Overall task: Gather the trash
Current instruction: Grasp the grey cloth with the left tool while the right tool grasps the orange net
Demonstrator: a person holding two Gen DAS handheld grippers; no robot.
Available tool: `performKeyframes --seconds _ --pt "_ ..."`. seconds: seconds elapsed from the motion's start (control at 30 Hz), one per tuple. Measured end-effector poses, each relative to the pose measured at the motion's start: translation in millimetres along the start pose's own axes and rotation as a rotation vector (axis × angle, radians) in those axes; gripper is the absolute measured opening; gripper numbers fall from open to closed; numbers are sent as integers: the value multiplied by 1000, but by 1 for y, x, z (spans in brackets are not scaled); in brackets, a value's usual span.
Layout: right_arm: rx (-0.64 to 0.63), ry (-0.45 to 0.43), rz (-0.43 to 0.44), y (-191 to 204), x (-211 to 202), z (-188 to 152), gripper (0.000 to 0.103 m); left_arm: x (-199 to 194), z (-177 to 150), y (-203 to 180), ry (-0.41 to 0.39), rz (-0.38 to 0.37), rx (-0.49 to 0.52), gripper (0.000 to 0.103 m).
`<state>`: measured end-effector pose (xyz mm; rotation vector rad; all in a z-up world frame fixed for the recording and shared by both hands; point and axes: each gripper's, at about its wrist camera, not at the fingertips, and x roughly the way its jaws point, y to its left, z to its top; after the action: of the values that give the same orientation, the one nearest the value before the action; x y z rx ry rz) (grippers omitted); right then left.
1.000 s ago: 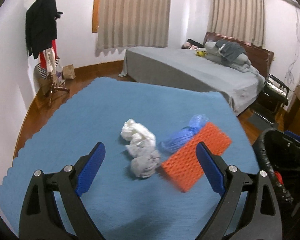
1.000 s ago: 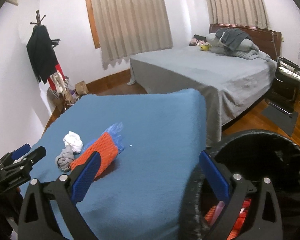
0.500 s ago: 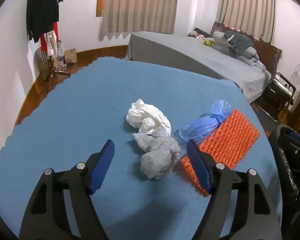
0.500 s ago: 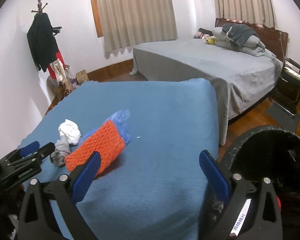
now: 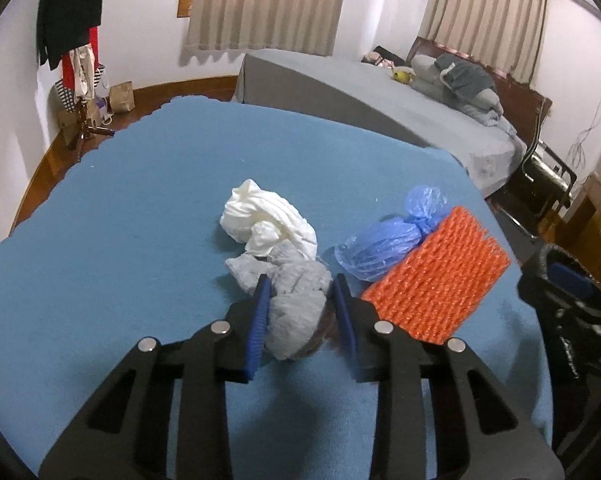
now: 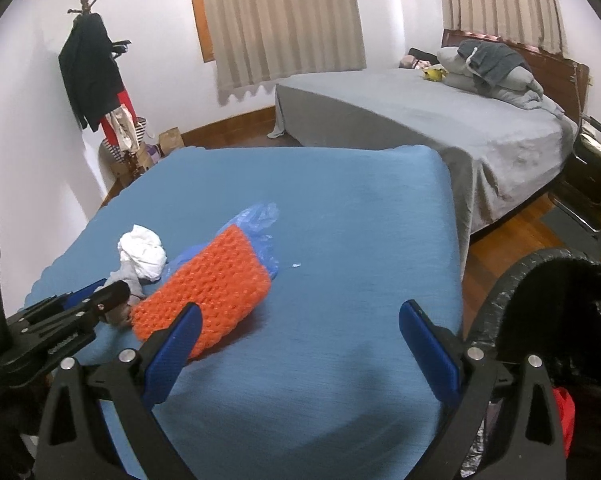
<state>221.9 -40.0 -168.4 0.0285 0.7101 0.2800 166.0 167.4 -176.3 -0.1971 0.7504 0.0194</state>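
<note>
The left gripper [image 5: 300, 304] has its fingers pressed around the grey crumpled wad [image 5: 296, 312] mid-table on the blue cloth [image 5: 140, 220]; lifting comes next. Further right, the right gripper [image 6: 300, 344] hangs spread and empty beside the black-lined bin [image 6: 556, 280].

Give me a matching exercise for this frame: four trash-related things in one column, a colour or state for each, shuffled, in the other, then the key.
1. grey wad
2. foam net
3. knotted bag
4. right gripper

A. orange
B. open, holding nothing
C. between the left gripper's pads
D. translucent blue

Pairs: 1-C, 2-A, 3-D, 4-B
</note>
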Motion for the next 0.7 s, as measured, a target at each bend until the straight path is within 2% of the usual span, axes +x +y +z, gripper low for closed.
performKeyframes --seconds 0.27,0.7 --pt "-8 12 19 11 7 -2 97 -29 6 9 -67 23 -4 30" --pt "-19 66 21 24 42 -1 97 -32 4 25 -76 53 -12 30"
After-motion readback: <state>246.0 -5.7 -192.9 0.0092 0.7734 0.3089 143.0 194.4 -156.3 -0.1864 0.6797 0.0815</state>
